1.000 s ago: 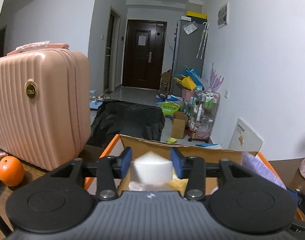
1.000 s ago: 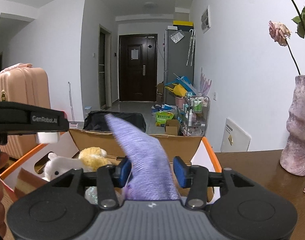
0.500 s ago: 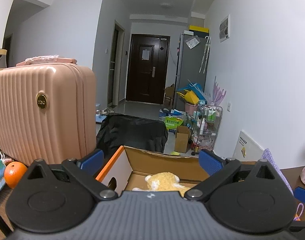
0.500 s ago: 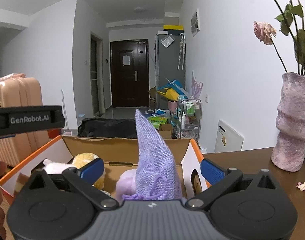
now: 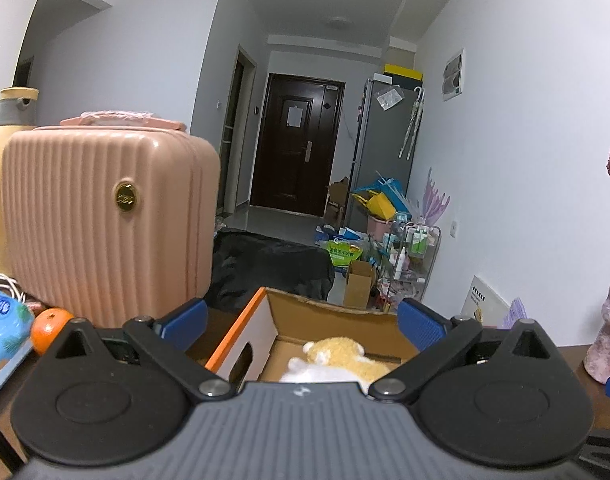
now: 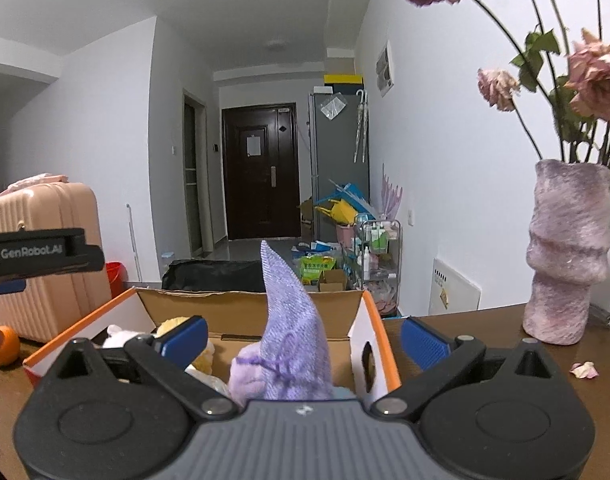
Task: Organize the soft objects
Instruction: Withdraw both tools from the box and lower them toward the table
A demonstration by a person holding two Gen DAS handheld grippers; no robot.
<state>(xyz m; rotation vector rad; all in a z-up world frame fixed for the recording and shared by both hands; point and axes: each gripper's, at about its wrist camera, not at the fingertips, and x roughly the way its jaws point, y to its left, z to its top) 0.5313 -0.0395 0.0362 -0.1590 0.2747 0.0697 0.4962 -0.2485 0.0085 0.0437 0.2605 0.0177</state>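
Both the left gripper (image 5: 301, 320) and right gripper (image 6: 303, 336) gaped wide, empty; the purple knit pouch (image 6: 293, 332) and yellow plush (image 5: 345, 356) already lay in the cardboard box (image 6: 249, 308) at lower centre, so sorting looked nearly finished.

White plush (image 5: 317, 372) partly behind tongs

1. Cardboard box (image 6: 249, 314): one, orange-edged.
2. Soft toys in the box: three made out, namely one yellow plush (image 5: 347, 354), one white plush (image 6: 119, 336), one purple plush (image 6: 247, 376); any others are hidden.
3. Purple knitted cone (image 6: 293, 320): one, upright in the box.
4. Pink suitcase (image 5: 105, 216): one.
5. Orange (image 5: 49, 330): one.
6. Vase (image 6: 567, 252): one, holding several dried roses.
7. Fallen petal (image 6: 583, 370): one.
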